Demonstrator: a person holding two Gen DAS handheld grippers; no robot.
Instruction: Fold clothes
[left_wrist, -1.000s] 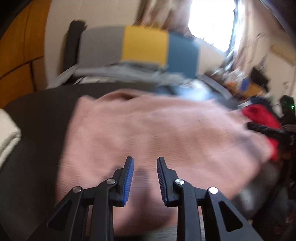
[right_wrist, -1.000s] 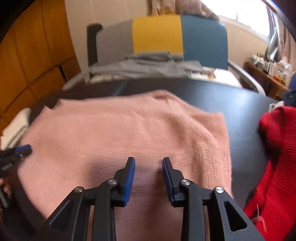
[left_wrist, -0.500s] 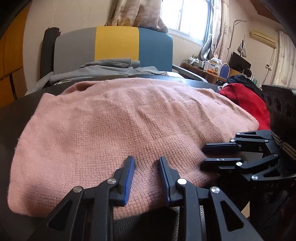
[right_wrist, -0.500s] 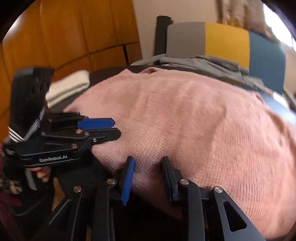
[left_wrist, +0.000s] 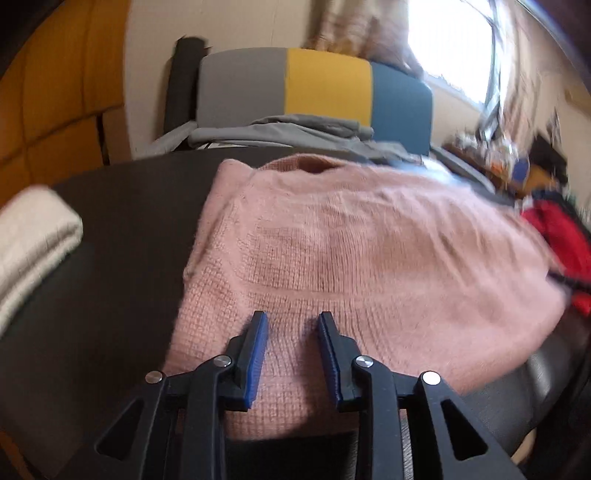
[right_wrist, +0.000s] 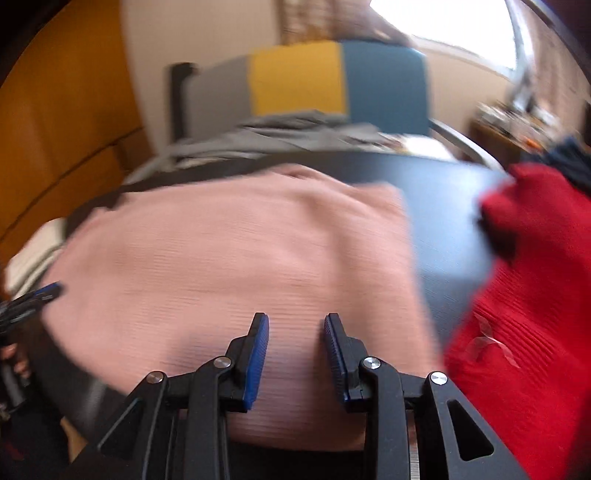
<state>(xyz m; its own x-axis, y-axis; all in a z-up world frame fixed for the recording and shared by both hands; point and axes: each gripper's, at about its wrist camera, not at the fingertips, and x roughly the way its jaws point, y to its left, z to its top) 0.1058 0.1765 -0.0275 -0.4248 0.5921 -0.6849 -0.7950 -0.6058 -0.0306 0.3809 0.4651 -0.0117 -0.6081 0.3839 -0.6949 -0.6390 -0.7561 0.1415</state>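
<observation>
A pink knitted sweater (left_wrist: 369, 258) lies spread flat on the dark table (left_wrist: 122, 258), its neck hole toward the far side. It also shows in the right wrist view (right_wrist: 240, 266). My left gripper (left_wrist: 291, 321) is open and empty, just above the sweater's near left hem. My right gripper (right_wrist: 295, 323) is open and empty, over the near right part of the sweater. The left gripper's blue tip (right_wrist: 48, 291) shows at the left edge of the right wrist view.
A red knitted garment (right_wrist: 524, 314) lies piled at the right of the table, also in the left wrist view (left_wrist: 557, 232). A folded cream cloth (left_wrist: 29, 240) lies at the left. Behind the table stands a grey, yellow and blue chair (left_wrist: 325, 88) with grey clothes (left_wrist: 288, 129) on it.
Both grippers have drawn apart from the sweater's near middle edge: the left swung back to the left side, the right to the right side. Both stayed open.
</observation>
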